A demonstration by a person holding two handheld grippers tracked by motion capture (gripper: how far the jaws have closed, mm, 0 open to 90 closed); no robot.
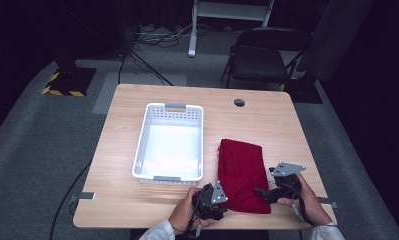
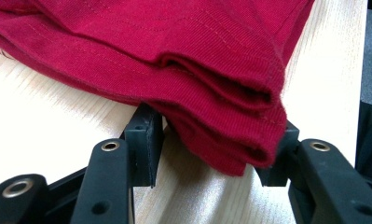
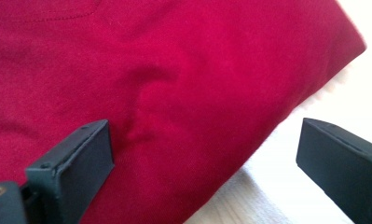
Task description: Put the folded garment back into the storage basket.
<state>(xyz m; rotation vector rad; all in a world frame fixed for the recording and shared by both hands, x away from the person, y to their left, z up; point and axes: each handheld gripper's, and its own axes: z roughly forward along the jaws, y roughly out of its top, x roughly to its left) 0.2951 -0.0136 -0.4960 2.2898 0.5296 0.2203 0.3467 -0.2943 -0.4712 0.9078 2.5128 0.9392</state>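
Observation:
A folded red cloth (image 1: pixel 242 172) lies on the wooden table (image 1: pixel 122 200), right of a white basket. My left gripper (image 1: pixel 222 200) sits at the cloth's near left corner. In the left gripper view that layered corner (image 2: pixel 230 116) fills the gap between the two pads (image 2: pixel 144 144), and the gripper (image 2: pixel 211 149) is shut on it. My right gripper (image 1: pixel 262 191) is at the near right side of the cloth. In the right gripper view it (image 3: pixel 207 140) stands wide open, one jaw over the red cloth (image 3: pixel 174 70) and the other over bare table.
An empty white plastic basket (image 1: pixel 138 160) stands left of the cloth. A round cable hole (image 1: pixel 239 102) is in the far part of the tabletop. A dark folding chair (image 1: pixel 264 55) stands beyond the table's far edge.

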